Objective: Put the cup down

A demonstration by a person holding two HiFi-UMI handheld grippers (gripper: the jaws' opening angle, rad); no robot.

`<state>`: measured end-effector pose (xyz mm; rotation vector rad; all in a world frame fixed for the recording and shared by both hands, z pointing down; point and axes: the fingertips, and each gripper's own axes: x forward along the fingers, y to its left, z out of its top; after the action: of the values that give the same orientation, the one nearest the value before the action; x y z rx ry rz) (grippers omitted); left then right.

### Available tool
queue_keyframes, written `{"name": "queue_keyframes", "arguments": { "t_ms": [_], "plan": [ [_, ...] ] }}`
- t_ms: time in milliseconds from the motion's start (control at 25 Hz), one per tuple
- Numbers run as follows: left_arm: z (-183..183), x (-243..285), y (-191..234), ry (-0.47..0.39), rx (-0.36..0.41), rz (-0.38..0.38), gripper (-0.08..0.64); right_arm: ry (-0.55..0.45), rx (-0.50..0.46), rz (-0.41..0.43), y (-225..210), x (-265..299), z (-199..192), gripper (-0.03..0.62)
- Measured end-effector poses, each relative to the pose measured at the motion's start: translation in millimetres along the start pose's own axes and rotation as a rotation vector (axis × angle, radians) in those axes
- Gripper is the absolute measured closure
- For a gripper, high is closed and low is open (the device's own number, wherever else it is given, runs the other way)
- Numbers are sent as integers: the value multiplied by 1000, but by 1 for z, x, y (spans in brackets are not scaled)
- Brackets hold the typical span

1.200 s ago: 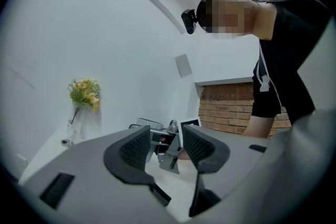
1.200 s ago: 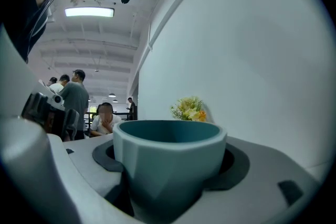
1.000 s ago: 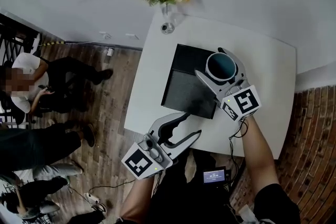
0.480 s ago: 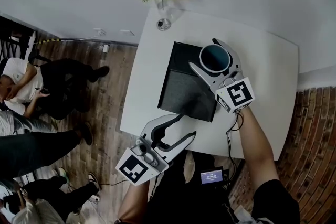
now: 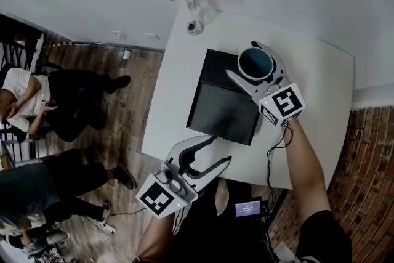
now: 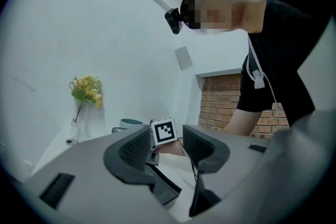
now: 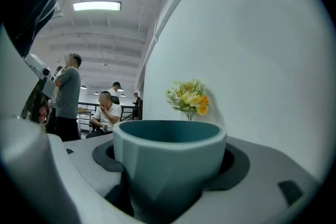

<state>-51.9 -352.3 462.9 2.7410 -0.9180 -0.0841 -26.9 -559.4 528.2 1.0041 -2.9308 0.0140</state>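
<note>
Here, fingers of the right gripper (image 5: pixel 243 60) clasp the teal cup (image 7: pixel 168 160); the left gripper (image 5: pixel 223 148) fingers stand apart, empty.

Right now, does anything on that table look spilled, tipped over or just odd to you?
Nothing stands out. The teal cup sits upright between the jaws of the right gripper, over the black mat. The flower vase stands upright at the far edge of the white table, and no spill shows.

surface: white table (image 5: pixel 320 89) | on it: black box (image 5: pixel 225 105), flower vase (image 5: pixel 195 12)
</note>
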Motion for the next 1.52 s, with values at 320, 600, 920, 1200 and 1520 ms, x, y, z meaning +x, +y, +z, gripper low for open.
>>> {"name": "queue_keyframes", "arguments": {
  "t_ms": [320,600,920,1200,1520],
  "plan": [
    [4,2,3,-16,-1,6,374,18,8,77,5,6,-2,186],
    [4,4,3,-17,0,0,373,53,-32,88,8,0,-7,186],
    [5,4,1,-25,-3,0,374,76,-41,72,10,-8,-10,184],
    [8,3,0,-32,-3,-1,373,83,-25,48,8,-13,-12,138],
    [10,1,-4,-37,1,0,374,85,-35,18,10,-27,-9,130]
  ]
}}
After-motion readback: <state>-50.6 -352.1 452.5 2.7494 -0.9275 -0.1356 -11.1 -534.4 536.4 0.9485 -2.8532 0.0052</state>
